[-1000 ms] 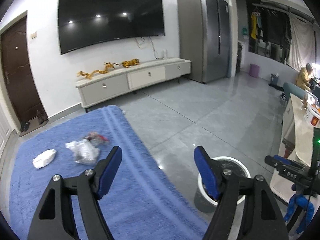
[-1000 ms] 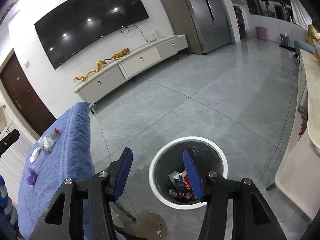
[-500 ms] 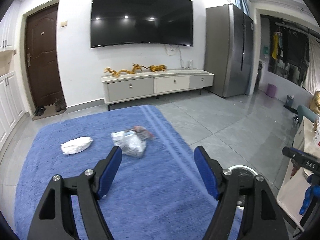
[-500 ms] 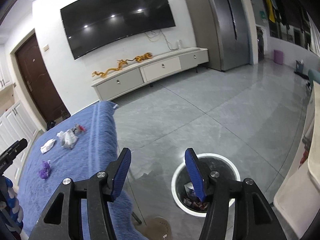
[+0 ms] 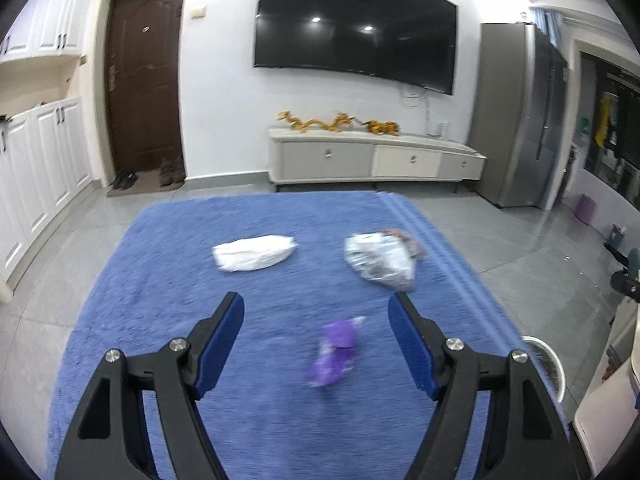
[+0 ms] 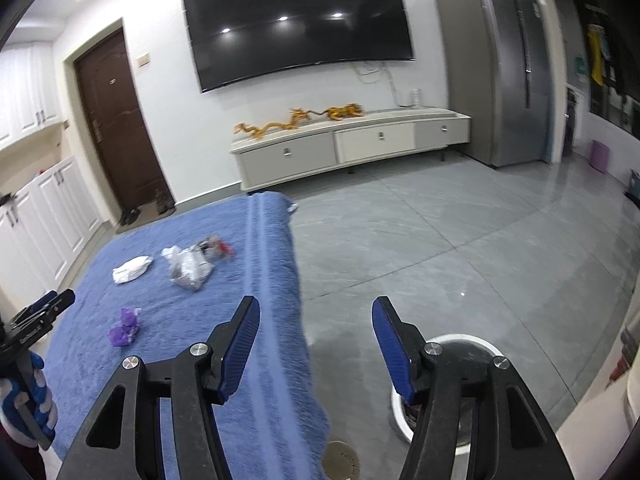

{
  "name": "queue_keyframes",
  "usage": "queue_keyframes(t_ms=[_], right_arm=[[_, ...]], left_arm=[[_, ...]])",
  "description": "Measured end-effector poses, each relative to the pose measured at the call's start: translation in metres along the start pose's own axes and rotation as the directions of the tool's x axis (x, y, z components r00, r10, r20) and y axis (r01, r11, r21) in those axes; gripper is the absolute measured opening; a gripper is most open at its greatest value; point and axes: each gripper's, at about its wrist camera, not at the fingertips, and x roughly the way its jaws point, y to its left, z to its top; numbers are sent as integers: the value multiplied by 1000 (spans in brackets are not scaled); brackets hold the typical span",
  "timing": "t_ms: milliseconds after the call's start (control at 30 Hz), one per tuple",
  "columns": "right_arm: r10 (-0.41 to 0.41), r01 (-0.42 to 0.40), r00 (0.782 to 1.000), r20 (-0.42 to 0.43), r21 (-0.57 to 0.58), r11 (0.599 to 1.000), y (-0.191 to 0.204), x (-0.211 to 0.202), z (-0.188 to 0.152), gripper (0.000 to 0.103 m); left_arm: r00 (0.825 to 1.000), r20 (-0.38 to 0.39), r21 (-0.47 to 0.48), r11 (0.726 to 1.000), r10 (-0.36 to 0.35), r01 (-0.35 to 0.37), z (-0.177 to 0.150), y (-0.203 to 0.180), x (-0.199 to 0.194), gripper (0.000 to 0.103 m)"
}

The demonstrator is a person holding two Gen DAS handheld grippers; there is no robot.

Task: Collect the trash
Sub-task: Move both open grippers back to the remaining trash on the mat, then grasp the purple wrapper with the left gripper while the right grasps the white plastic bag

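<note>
**Purple wrapper lies dead ahead of left claw**

The left gripper (image 5: pixel 316 344), jaws spread wide and empty, hangs over the blue cloth (image 5: pixel 168 264) with the purple wrapper (image 5: pixel 334 352) between its fingertips and slightly right of centre, long axis running near to far. Beyond lie a white wad (image 5: pixel 254 254) and a silvery bag (image 5: pixel 380 260). The right gripper (image 6: pixel 316 348), also spread and empty, sits farther off, near the white-rimmed bin (image 6: pixel 464 340).

A fuzzy blue cloth surface (image 5: pixel 168 288) fills the lower frame, carrying crumpled white paper (image 5: pixel 254 253), a crinkled shiny plastic bag (image 5: pixel 380 261) and a glossy purple wrapper (image 5: pixel 335 352). At right, polished grey floor tiles (image 6: pixel 460 240) reflect light.
</note>
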Motion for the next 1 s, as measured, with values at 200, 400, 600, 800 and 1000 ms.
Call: queue_keyframes(t_ms=[200,400,600,800,1000], right_arm=[[65,-68,997,-40,-58,996,29,32,8,57],[120,-129,988,-94,-99,987,53,66,9,57],[149,-168,977,-149,-121,978,67,96,4,57],[179,-208,966,-185,-148,967,84,119,3,58],[213,-253,954,-212,-182,950,108,145,12,58]], left_arm=[[999,-44,-18,1000,-12,12,-5,25,16,73],[989,-117,31,995,-90,94,-16,12,42,73],[963,-226,68,984,-145,164,-30,-5,75,73],[941,-308,59,984,-140,166,-36,-7,110,53],[937,-314,14,986,-155,168,-37,3,122,32]])
